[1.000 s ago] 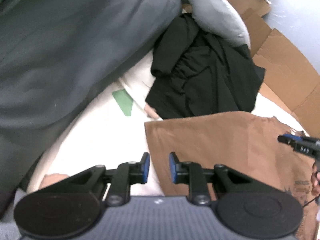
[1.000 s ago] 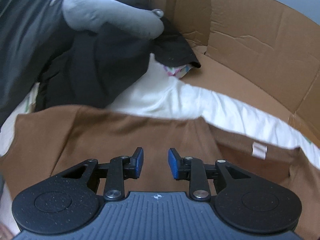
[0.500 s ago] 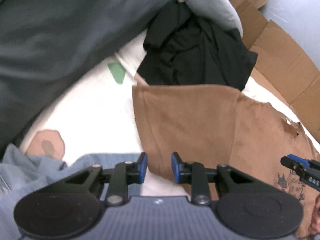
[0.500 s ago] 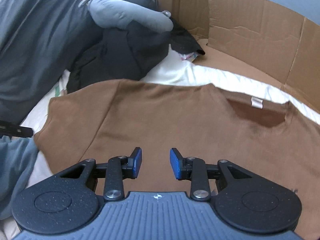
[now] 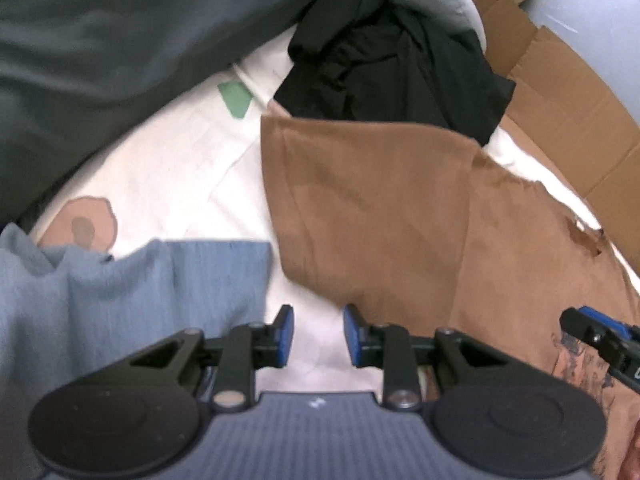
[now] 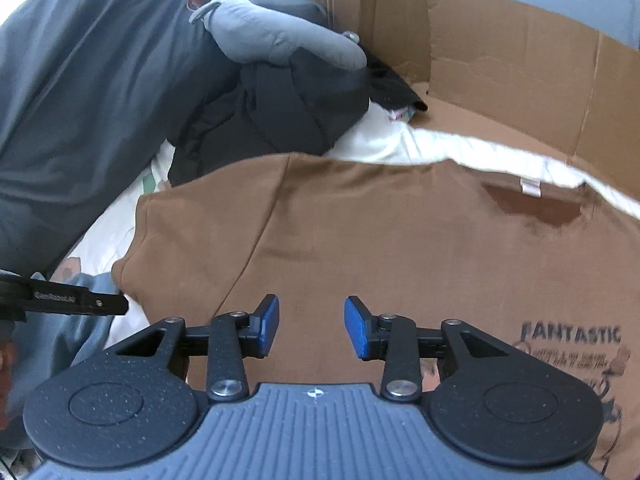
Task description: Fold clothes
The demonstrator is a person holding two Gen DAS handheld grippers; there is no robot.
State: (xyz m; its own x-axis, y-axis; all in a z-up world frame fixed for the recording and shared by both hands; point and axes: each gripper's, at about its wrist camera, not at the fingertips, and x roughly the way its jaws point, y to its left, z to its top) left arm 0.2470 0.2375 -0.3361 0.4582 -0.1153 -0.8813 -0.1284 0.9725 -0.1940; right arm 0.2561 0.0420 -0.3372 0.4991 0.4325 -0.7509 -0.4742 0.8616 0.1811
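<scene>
Both jaws gape: left hand-held gripper (image 5: 316, 335) over sheet (image 5: 192, 160); right hand-held gripper (image 6: 311, 330) above brown shirt (image 6: 400, 240) (spread flat).

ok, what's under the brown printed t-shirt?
The brown printed t-shirt lies flat on a white patterned sheet, which shows along its edges. Its far edge meets a black crumpled garment. Anything beneath the shirt's middle is covered.

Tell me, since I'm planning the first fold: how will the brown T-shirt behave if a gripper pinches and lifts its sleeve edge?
The brown T-shirt lies flat and thin on the white sheet, so it will probably drape limply, not hold shape. Its soft-looking knit should pinch easily and seems light. The sleeve would likely drag the body along, wrinkling it.
</scene>
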